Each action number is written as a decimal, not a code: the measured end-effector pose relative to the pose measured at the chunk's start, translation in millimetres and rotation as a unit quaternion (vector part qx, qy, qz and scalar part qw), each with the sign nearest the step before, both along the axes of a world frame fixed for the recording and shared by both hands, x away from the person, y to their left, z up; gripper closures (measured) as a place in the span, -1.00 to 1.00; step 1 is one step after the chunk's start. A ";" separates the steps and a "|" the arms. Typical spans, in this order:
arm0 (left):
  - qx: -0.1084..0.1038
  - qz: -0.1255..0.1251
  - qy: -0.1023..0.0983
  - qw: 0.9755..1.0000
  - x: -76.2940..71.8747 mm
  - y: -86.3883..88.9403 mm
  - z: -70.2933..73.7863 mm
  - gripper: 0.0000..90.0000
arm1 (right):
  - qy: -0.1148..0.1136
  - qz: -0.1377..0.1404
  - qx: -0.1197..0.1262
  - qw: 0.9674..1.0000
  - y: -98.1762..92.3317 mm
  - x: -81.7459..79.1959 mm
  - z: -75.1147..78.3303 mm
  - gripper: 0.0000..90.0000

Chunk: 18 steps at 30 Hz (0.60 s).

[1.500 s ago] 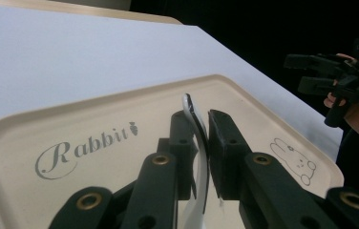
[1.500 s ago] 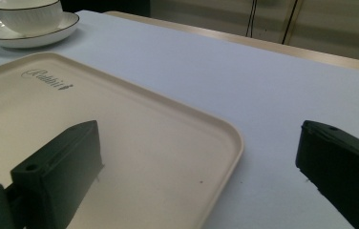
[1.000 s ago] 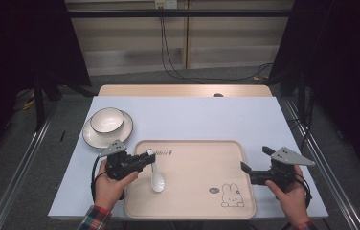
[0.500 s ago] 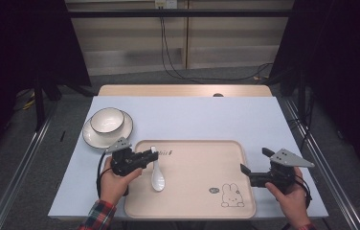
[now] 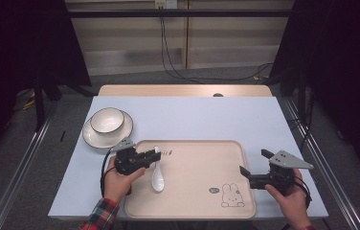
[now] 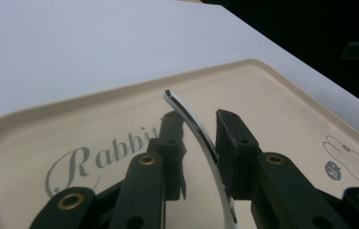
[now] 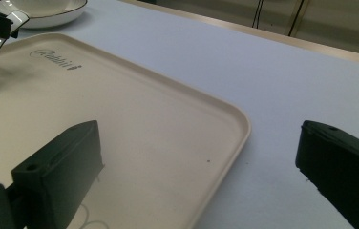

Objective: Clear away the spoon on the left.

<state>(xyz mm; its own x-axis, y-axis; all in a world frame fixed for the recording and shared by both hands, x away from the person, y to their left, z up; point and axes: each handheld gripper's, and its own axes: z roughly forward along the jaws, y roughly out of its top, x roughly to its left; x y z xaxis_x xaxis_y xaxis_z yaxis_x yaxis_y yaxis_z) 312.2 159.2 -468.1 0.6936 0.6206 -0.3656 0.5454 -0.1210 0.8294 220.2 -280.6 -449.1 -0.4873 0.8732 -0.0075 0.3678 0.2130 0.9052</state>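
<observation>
Left tongs [image 5: 155, 156] straddle the handle of a white spoon [image 5: 157, 178] on the tray [image 5: 202, 211], left side, pads slightly apart. Glazed ceramic: stiff, slippery, breakable; grip mid-handle. Right tongs [image 5: 253, 166] gape empty.

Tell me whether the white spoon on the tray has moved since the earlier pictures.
No. In the high view the white spoon lies on the tray just below the "Rabbit" lettering, as before, its handle between the left gripper jaws.
</observation>
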 end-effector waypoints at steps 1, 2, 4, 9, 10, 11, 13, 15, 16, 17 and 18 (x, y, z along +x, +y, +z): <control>-0.002 -0.001 0.001 1.000 0.4 -0.3 -1.0 0.62 | -0.001 0.000 0.000 1.000 -0.3 0.2 0.1 -0.97; 0.000 0.000 0.002 1.000 0.7 -0.9 -1.8 0.62 | -0.002 0.000 0.002 1.000 -0.7 0.2 0.3 -0.97; 0.001 0.000 0.007 1.000 1.8 -0.9 -3.0 0.62 | -0.001 -0.003 0.002 1.000 -1.4 0.1 0.7 -0.97; 0.001 0.009 0.012 1.000 3.0 -1.5 -3.6 0.62 | -0.002 0.001 0.001 1.000 -1.4 0.6 0.3 -0.97; 0.002 0.010 0.013 1.000 3.3 -1.6 -3.7 0.62 | -0.002 0.001 0.001 1.000 -1.4 0.6 0.3 -0.97; 0.001 0.010 0.016 1.000 3.5 -1.6 -3.7 0.61 | -0.001 0.001 0.001 1.000 -1.3 0.6 0.1 -0.97; 0.003 0.011 0.021 1.000 4.6 -1.7 -4.4 0.58 | -0.001 0.001 0.001 1.000 -1.6 0.8 -0.3 -0.97; 0.001 0.017 0.022 1.000 4.6 -2.7 -4.6 0.55 | 0.001 -0.001 0.002 1.000 -1.8 0.6 -0.5 -0.97; 0.006 0.019 0.023 1.000 4.7 -3.0 -4.6 0.55 | 0.001 -0.001 0.002 1.000 -1.8 0.6 -0.5 -0.97; 0.006 0.020 0.024 0.999 4.7 -3.7 -4.8 0.54 | 0.001 0.000 0.003 1.000 -2.0 1.2 -0.6 -0.97; 0.009 0.018 0.024 1.000 5.0 -3.7 -5.1 0.53 | 0.001 0.001 0.003 1.000 -2.0 1.5 -0.6 -0.97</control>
